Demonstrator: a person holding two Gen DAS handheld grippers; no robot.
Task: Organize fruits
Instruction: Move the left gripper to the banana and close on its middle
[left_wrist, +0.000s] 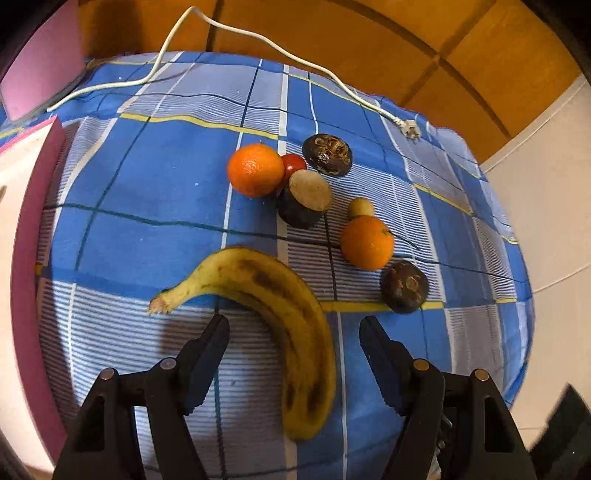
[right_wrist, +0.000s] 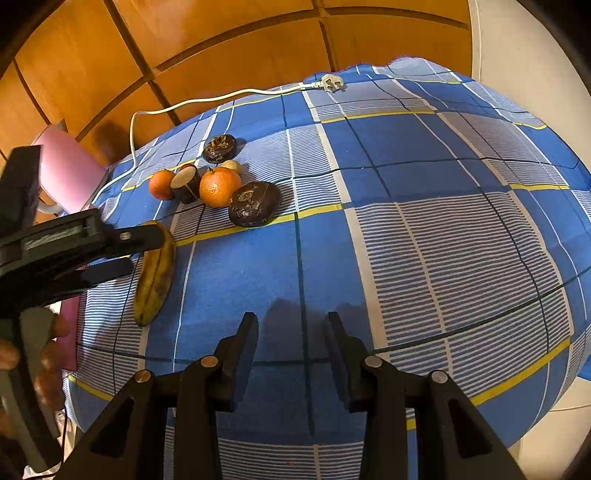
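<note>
A spotted yellow banana (left_wrist: 280, 325) lies on the blue checked cloth (left_wrist: 147, 206). My left gripper (left_wrist: 293, 325) is open, its fingers on either side of the banana's lower half, above it. Beyond it lie two oranges (left_wrist: 255, 169) (left_wrist: 367, 242), a small red fruit (left_wrist: 294, 164), dark wrinkled fruits (left_wrist: 327, 154) (left_wrist: 404, 286), a cut dark fruit with a pale face (left_wrist: 308, 195) and a small tan fruit (left_wrist: 361, 206). My right gripper (right_wrist: 291, 325) is open and empty over bare cloth, right of the banana (right_wrist: 155, 273). The left gripper (right_wrist: 110, 251) shows in the right wrist view.
A white power cable (left_wrist: 258, 40) with a plug (left_wrist: 410, 129) runs along the far side of the cloth. A pink object (left_wrist: 40, 66) stands at the far left, and a pink-edged box (left_wrist: 26, 258) lies along the left side. A wooden wall rises behind.
</note>
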